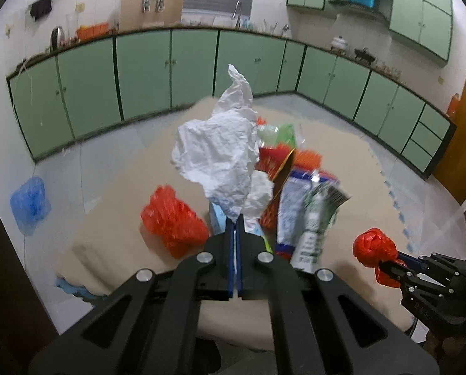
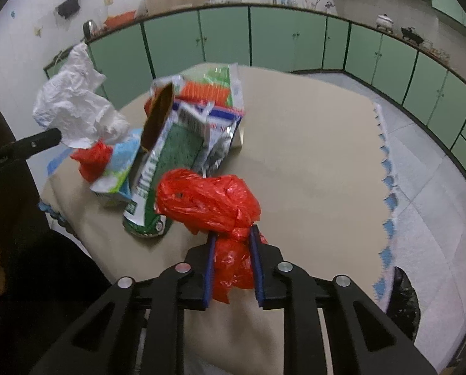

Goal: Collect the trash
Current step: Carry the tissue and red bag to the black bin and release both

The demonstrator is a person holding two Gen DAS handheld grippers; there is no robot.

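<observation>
Nearest the lens in the left wrist view, we are pinching the white crumpled tissue (image 1: 220,153) in the left gripper (image 1: 236,218), whose jaws are pressed almost together on the lower tail of the paper. We are holding it raised above the table (image 1: 107,228), over the pile of wrappers (image 1: 298,200). One loose red bag (image 1: 173,222) is lying on the table just left of the gripper. At the right edge, the right gripper (image 1: 389,264) is carrying the knotted red plastic bag (image 1: 373,247).

Moving to the right wrist view, we are gripping the knotted red plastic bag (image 2: 211,200) in the right gripper (image 2: 231,243); its jaws are standing partly spread, clamped on the bunched neck below the knot. We are holding the bag off the table (image 2: 311,162), just in front of the green packet (image 2: 157,181). The left gripper (image 2: 50,137) is showing at the left with the white crumpled tissue (image 2: 73,109).

We are judging both items as very light, soft and compressible. Thin plastic is slippery, so we recommend holding at the knot or bunched neck; tissue tears easily, so we recommend pinching a thick fold.
</observation>
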